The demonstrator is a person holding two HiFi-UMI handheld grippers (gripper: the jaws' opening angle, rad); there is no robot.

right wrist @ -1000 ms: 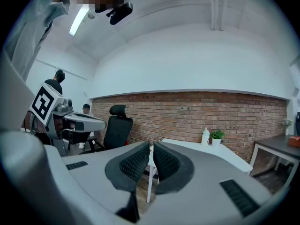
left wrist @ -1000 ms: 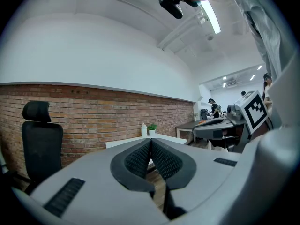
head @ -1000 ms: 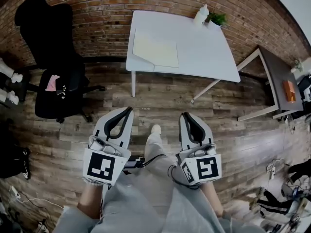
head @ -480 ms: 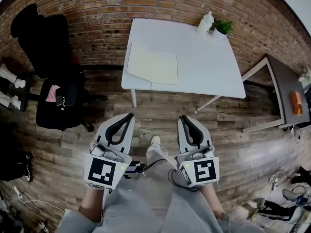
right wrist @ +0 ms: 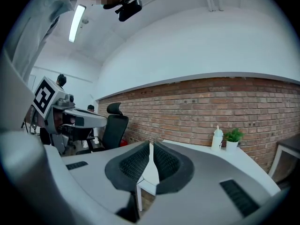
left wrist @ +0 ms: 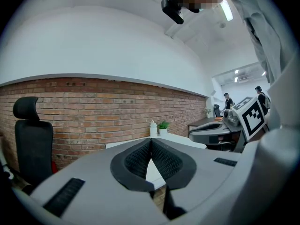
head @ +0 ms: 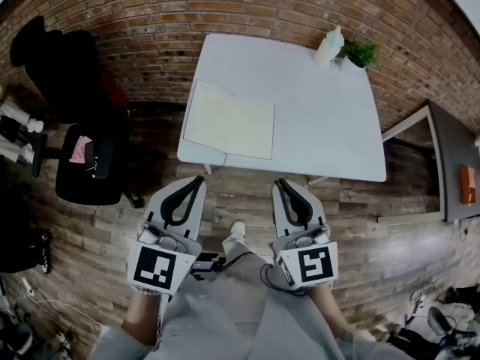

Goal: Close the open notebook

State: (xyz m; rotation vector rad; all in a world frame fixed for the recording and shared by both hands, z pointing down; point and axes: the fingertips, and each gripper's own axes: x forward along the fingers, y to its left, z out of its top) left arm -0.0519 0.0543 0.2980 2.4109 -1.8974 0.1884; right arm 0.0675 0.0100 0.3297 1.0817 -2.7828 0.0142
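Observation:
The open notebook [head: 229, 121] lies flat with pale cream pages on the left half of the white table [head: 322, 118], near its front edge. Both grippers are held side by side over the wooden floor, short of the table and pointing at it. My left gripper [head: 196, 178] is shut with nothing in it, its black pads [left wrist: 140, 156] meeting at the tip. My right gripper [head: 282, 181] is also shut and empty, its tip [right wrist: 150, 145] aimed at the table's near corner. Neither touches the notebook.
A white bottle [head: 328, 47] and a small potted plant [head: 360, 53] stand at the table's far right corner by the brick wall. A black office chair [head: 82, 148] stands left of the table. A second table [head: 450, 163] is at the right. Cables lie on the floor.
The table and notebook have drawn closer and lower in the head view as the person walks toward them. Both grippers have advanced with the person, still shut.

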